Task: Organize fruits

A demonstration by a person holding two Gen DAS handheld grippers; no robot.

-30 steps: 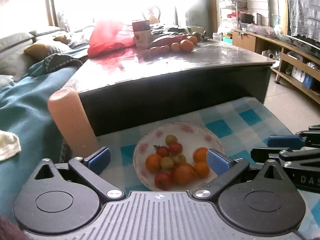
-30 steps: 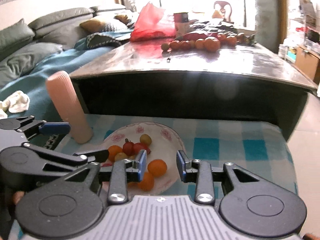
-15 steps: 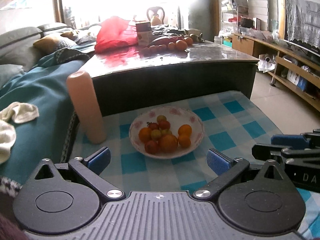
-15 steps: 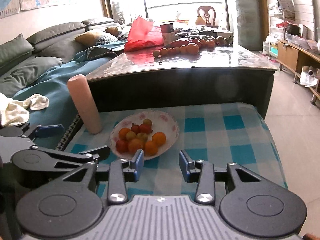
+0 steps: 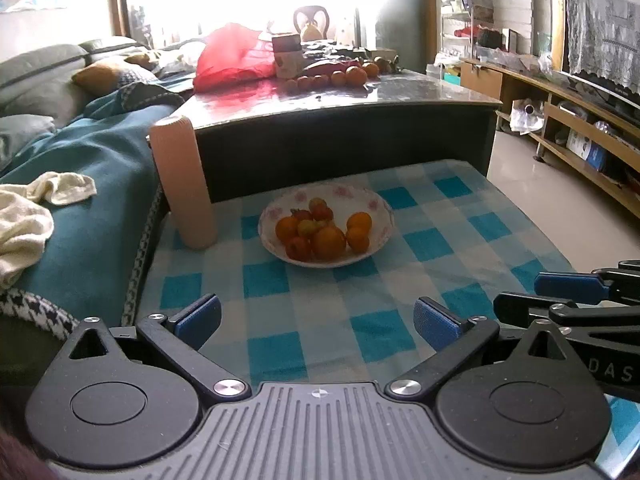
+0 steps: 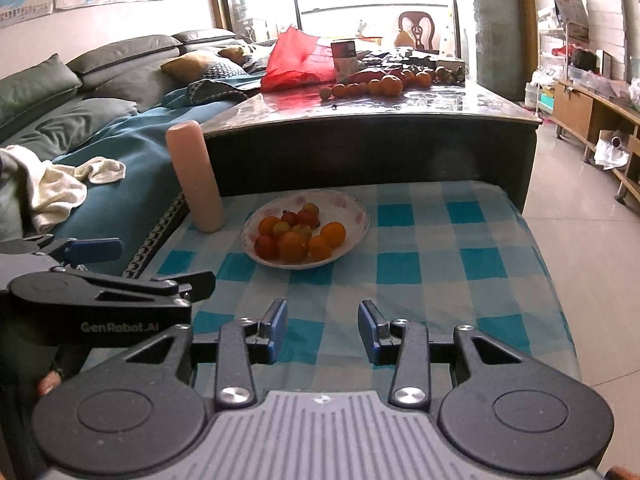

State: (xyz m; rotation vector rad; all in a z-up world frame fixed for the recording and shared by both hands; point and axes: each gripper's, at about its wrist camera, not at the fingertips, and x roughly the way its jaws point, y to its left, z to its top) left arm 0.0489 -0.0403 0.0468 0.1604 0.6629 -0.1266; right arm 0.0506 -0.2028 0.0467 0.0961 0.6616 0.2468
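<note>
Your left gripper (image 5: 316,320) gaped wide and empty; your right gripper (image 6: 322,330), jaws just parted a little, held nothing. The bowl (image 6: 356,208) of fruits (image 6: 298,236) sat ahead on the checked tabletop (image 6: 440,264), well apart from both, slightly left of the right fingers (image 6: 370,330).

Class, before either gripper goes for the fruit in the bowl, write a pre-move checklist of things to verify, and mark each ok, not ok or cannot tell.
1. Left gripper empty, jaws wide apart: ok.
2. Right gripper empty; its jaws have just been opening, nothing between them: ok.
3. Bowl sits flat on the checked cloth, clear of both grippers: ok.
4. Fruit all inside the bowl, none spilled on the cloth: ok.
5. Pink cylinder stands upright beside the bowl, not touching it: ok.
6. Whether the fruit on the dark table behind is loose: cannot tell.
</note>
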